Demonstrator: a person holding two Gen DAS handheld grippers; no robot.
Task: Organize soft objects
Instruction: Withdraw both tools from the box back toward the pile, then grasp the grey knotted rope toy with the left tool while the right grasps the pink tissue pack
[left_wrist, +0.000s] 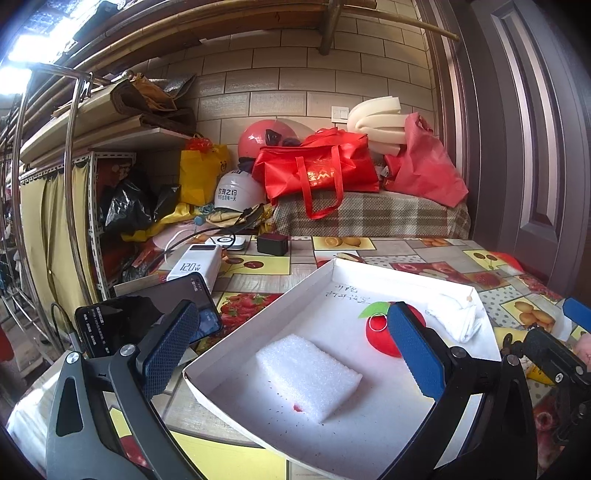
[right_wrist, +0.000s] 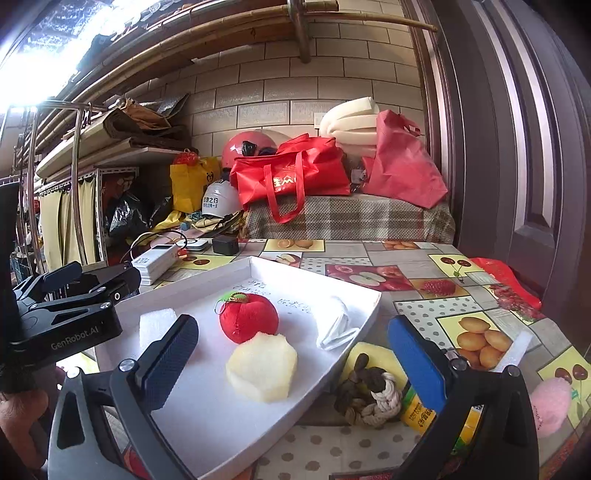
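I have the bench, under its fruit-print cloth, carrying a shallow white tray that sits across its near middle. Four soft things already lie in the tray: a white foam block toward the near left corner, a red plush apple in the middle, a pale yellow sponge piece just in front of the apple and touching it, and a folded white cloth against the right wall.

Off the tray's right edge more things wait on the bench — a yellow sponge with a brown-and-cream knotted rope toy lying on it, and a pink fluffy toy near the bench's right edge.

My right gripper stands with its jaws wide apart and nothing between the pads; it hovers over the tray's right edge, the sponge piece just ahead. My left gripper is likewise spread and empty, above the foam block.

I judge a drop into the tray is finished and the next pick is due. The rope toy is closest — I would swing the right gripper rightward, lower it over the knot and close across its width. It looks firm but lumpy, so a central grip should keep it from rolling out.
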